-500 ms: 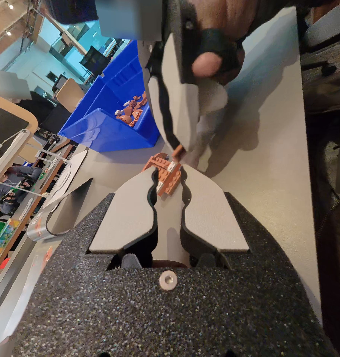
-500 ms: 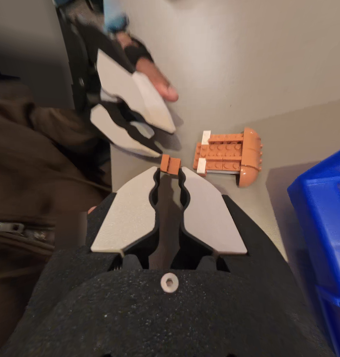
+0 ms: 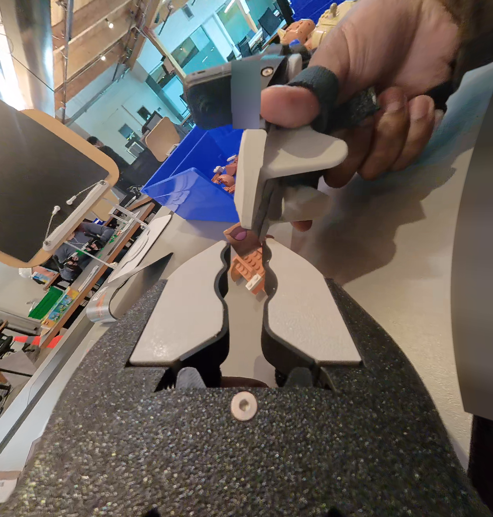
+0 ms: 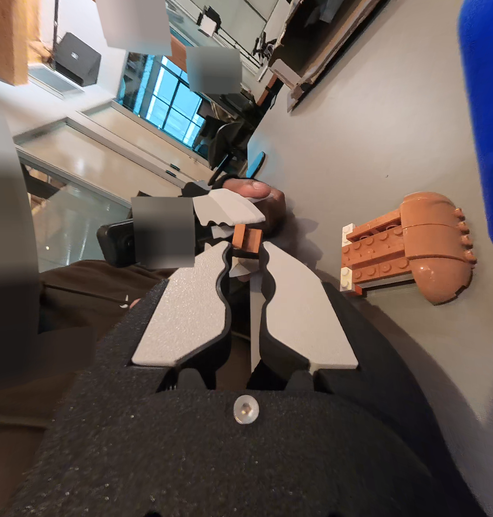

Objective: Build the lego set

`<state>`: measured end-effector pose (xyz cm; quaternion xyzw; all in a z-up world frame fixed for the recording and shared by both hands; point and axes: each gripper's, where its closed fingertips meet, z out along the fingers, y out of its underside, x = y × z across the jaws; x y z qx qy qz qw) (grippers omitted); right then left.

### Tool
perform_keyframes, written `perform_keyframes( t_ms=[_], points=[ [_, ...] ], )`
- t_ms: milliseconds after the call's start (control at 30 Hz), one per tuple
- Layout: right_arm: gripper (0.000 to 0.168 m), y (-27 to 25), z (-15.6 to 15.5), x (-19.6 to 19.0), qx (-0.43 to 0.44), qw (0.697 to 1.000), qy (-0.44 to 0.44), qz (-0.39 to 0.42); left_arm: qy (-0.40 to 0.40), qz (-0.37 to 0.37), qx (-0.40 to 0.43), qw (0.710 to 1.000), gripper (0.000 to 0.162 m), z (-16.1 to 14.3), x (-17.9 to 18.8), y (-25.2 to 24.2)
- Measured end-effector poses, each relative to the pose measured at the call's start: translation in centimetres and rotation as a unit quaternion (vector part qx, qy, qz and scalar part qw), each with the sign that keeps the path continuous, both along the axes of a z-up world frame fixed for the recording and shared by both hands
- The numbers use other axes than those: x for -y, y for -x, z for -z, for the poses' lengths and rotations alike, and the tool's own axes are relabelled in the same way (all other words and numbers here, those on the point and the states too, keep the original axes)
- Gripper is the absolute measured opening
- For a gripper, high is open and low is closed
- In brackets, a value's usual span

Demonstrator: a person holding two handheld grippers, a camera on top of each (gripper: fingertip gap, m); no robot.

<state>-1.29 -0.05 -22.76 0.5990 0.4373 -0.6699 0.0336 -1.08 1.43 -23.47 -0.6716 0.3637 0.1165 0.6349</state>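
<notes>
My right gripper (image 4: 246, 246) is shut on a small brown brick (image 4: 246, 240) and holds it in the air. In the left wrist view the right gripper (image 3: 252, 226) hangs tip-down just beyond my left tips, with the brown brick (image 3: 239, 235) at its end. My left gripper (image 3: 246, 247) is empty, its jaws a narrow gap apart. Its fingers (image 4: 228, 209) sit right behind the held brick. The brown lego assembly (image 4: 393, 251) with a rounded end and white studs lies on the grey table (image 4: 351, 140), untouched. It shows through the left gripper's gap (image 3: 249, 268).
A blue bin (image 3: 189, 193) with loose brown pieces (image 3: 225, 173) stands on the table beyond the grippers; its wall also shows at the right (image 4: 486, 112). A person's hand (image 3: 379, 84) holds the right gripper. Chairs and desks stand farther off. My two grippers' fingertips are within a few centimetres of each other.
The right gripper has lifted the small brick off the table and tilted. Both grippers have come together, so the left tips now sit next to the brick. The assembly has not moved.
</notes>
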Motion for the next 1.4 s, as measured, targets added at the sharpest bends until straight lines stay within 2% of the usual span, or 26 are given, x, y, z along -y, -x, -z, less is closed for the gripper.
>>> perform_keyframes(
  t_ms=[267,767,1033,1267,1400],
  points=[
    [0.018,0.3,0.3,-0.2,-0.002,1.000,-0.008,0.010,0.024,-0.012,0.011,1.000,0.020,0.4,-0.1,0.3],
    [0.021,0.1,2.1,-2.4,0.021,0.982,-0.182,0.053,0.095,-0.047,0.016,0.994,0.018,2.1,-0.8,0.6],
    [0.024,0.4,2.2,-2.1,0.003,0.966,-0.254,0.051,0.103,-0.042,0.015,0.994,0.018,2.3,-0.7,0.4],
    [0.024,0.5,1.6,-2.0,-0.033,0.959,-0.275,0.053,0.109,-0.043,0.022,0.993,0.018,2.3,-0.8,0.5],
    [0.026,0.2,1.7,-3.1,-0.033,0.940,-0.330,0.074,0.113,-0.046,0.023,0.992,0.018,2.4,-0.9,0.6]
  ],
)
